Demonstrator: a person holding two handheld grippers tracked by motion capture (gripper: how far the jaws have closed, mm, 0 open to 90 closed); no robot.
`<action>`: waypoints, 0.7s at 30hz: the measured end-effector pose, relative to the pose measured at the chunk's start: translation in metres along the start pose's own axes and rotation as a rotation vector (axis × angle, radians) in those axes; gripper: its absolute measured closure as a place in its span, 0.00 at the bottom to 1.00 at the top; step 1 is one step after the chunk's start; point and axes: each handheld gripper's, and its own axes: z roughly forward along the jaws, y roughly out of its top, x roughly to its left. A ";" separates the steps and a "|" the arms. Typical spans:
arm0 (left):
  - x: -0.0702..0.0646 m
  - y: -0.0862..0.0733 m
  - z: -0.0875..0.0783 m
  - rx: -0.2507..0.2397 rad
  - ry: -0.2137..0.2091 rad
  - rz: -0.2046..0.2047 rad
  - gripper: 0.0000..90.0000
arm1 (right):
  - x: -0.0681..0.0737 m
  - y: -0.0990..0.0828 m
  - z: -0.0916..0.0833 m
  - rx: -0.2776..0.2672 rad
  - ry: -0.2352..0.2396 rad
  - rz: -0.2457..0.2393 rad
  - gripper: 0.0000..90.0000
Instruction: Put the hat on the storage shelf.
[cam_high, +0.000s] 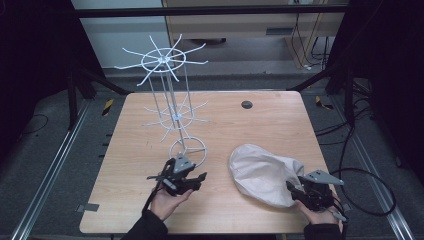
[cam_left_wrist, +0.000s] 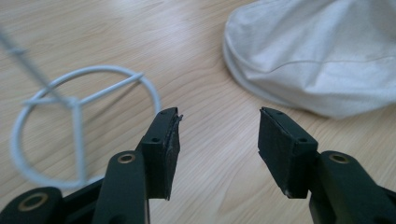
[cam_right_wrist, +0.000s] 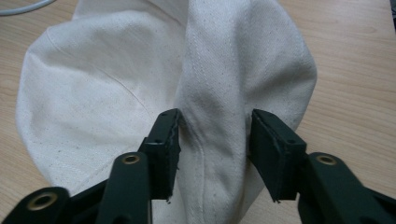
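Observation:
A white cloth cap (cam_high: 260, 172) lies crumpled on the right part of the wooden table (cam_high: 260, 120). My right gripper (cam_high: 294, 189) is at the cap's near right edge. In the right gripper view a raised fold of the cap (cam_right_wrist: 102, 93) fills the gap between the jaws of the right gripper (cam_right_wrist: 215, 135), and both pads touch it. My left gripper (cam_high: 197, 181) hovers at the table's front middle, just in front of the wire rack's ring base (cam_high: 187, 149). In the left gripper view the jaws of the left gripper (cam_left_wrist: 217, 135) stand apart over bare wood, with the ring base (cam_left_wrist: 72, 101) to their left and the cap (cam_left_wrist: 317, 51) to the upper right.
A tall white wire rack (cam_high: 172, 100) with two tiers of radiating hooks rises from the ring base on the left half of the table. A dark round spot (cam_high: 246, 104) marks the table's far side. Cables lie on the floor at the right.

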 end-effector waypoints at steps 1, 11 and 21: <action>0.000 0.000 0.000 0.000 0.000 0.000 0.53 | 0.000 0.000 0.001 0.002 0.006 0.002 0.66; -0.043 0.026 0.061 0.024 -0.070 0.065 0.50 | -0.001 0.004 0.008 0.012 0.023 -0.004 0.87; -0.056 0.029 0.101 0.089 -0.068 0.084 0.52 | -0.003 0.004 0.009 0.011 0.031 0.000 0.91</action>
